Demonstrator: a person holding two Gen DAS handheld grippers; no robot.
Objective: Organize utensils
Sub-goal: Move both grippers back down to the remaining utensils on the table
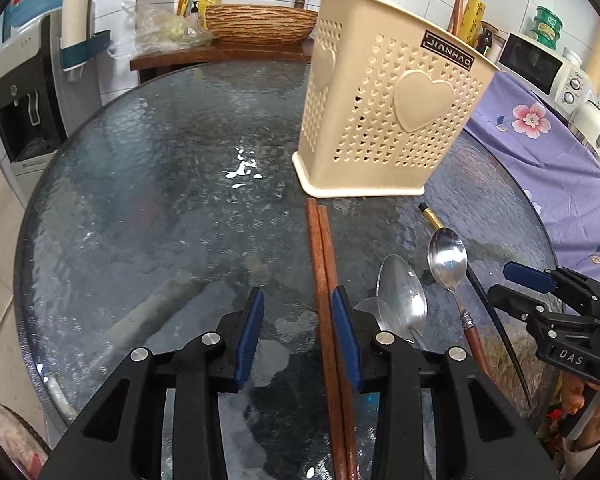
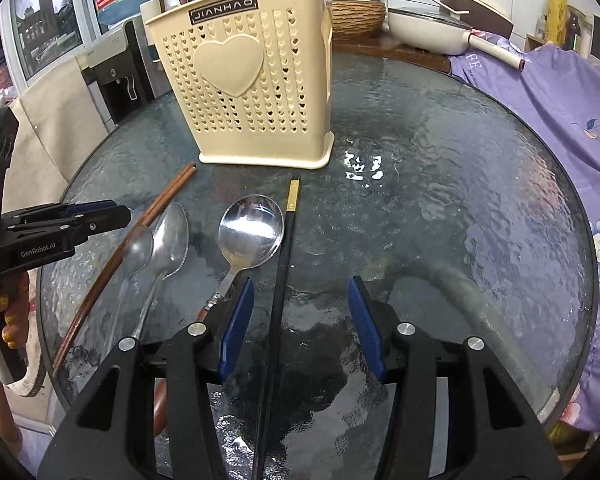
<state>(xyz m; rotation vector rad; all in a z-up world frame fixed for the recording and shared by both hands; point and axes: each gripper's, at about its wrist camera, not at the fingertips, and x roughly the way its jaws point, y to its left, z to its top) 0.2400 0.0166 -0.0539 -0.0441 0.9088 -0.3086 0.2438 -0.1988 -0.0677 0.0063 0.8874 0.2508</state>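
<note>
A cream perforated utensil holder (image 1: pixel 384 108) (image 2: pixel 252 80) stands upright on the round glass table (image 1: pixel 160 200). In front of it lie a pair of brown wooden chopsticks (image 1: pixel 324 280) (image 2: pixel 140 232), two steel spoons (image 1: pixel 404 300) (image 1: pixel 448 256) (image 2: pixel 168 240) (image 2: pixel 252 232) and black chopsticks with gold tips (image 1: pixel 496 320) (image 2: pixel 284 256). My left gripper (image 1: pixel 298 304) is open, low over the table, with the brown chopsticks between its fingers near the right one. My right gripper (image 2: pixel 300 292) is open, with the black chopsticks between its fingers, near the left one.
A purple flowered cloth (image 2: pixel 540 100) covers the right side beyond the table. A wicker basket (image 1: pixel 260 20), a white pan (image 2: pixel 428 28), a microwave (image 1: pixel 540 68) and a water dispenser (image 1: pixel 20 100) stand behind. The table's left (image 1: pixel 140 200) and right (image 2: pixel 460 200) parts are bare glass.
</note>
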